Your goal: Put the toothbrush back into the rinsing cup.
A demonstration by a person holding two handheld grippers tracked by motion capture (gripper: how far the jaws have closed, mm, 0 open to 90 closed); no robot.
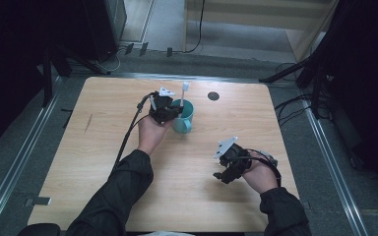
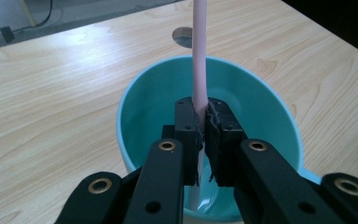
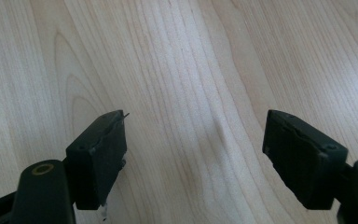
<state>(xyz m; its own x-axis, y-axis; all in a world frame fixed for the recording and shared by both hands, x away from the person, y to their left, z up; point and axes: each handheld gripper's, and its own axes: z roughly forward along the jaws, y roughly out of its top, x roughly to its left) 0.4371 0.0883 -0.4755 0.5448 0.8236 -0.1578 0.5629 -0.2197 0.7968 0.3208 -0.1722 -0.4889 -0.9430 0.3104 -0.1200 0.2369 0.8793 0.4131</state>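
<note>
A teal cup (image 1: 185, 121) with a handle stands on the wooden table (image 1: 103, 162), behind its middle. My left gripper (image 1: 176, 111) is at the cup's left rim, shut on a pale pink toothbrush (image 1: 184, 93) that stands upright in the cup. In the left gripper view the pads (image 2: 188, 133) clamp the thin handle (image 2: 199, 56) above the cup's inside (image 2: 144, 107), and the handle's lower end reaches down into the cup. My right gripper (image 1: 221, 175) hovers near the table's front right, open, with bare wood between its jaws (image 3: 196, 140).
A dark round hole (image 1: 213, 96) lies in the tabletop behind and right of the cup, also seen as a hole (image 2: 182, 33) past the rim. The left gripper's cable (image 1: 128, 132) trails across the table's left half. Metal rails and dark stands flank the table.
</note>
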